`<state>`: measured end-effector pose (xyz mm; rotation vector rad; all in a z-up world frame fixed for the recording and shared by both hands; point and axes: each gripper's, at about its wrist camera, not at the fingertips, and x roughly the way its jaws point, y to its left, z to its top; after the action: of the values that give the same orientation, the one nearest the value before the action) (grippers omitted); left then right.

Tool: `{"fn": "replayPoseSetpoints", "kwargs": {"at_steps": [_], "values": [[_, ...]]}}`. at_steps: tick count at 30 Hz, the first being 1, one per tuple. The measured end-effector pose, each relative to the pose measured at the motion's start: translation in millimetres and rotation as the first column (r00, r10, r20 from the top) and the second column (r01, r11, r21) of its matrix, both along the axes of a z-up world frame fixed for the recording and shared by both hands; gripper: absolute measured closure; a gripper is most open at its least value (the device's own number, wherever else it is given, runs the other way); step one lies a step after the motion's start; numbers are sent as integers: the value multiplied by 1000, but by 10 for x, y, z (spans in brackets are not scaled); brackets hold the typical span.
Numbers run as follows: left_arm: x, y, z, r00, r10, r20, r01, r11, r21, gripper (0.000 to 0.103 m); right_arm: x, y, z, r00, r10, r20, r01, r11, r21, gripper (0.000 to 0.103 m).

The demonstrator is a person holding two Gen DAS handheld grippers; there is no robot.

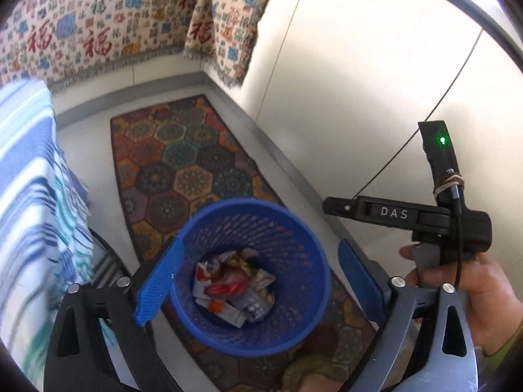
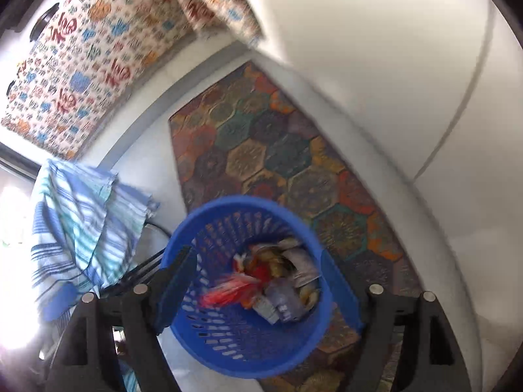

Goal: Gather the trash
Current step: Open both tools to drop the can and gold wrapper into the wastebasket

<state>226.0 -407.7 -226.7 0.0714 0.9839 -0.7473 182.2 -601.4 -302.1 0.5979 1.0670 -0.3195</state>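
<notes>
basket (image 1: 294,333) stands on rug (image 1: 183,160), which I see running away along the wall (image 1: 359,65) on its right | trash (image 1: 235,290) lies in basket | striped cloth (image 1: 36,196) hangs left of basket | patterned throw (image 1: 98,26) behind rug's far end | my left hand-held gripper (image 1: 258,287) and right hand-held gripper (image 2: 258,294) both above basket mouth

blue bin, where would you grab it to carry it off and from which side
Probably the rolled top rim of the blue bin, taken from above with one of the fingers inside and one outside. It stands upright and open-topped on the rug, and its mesh wall tapers downward, so a side grip might slip. The trash sits low, clear of the rim.
</notes>
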Motion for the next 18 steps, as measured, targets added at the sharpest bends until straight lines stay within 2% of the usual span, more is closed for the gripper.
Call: {"fn": "replayPoseSetpoints", "kwargs": {"at_steps": [2,6,8,11,16,18], "values": [[-54,78,163,1000,3,25,-3,1000,-15,1,-113,53,212,1000,-4,-8,4,999,-41,15],[-237,265,497,999,3,49,-2,1000,-14,0,-461,261,678,999,40,26,-37,993,-109,13],[-371,352,617,998,-2,62,0,1000,28,0,-692,459,890,998,56,32,-50,984,-172,12],[-681,542,828,989,36,144,-46,997,66,0,-1086,774,1164,996,65,65,-48,970,-238,0],[-1144,732,1112,957,75,280,-124,979,161,0,-1705,1249,1482,994,44,103,-11,952,-307,0],[-1256,783,1212,952,74,296,-127,978,165,0,-1903,1411,1607,992,36,118,6,941,-338,0]]}}
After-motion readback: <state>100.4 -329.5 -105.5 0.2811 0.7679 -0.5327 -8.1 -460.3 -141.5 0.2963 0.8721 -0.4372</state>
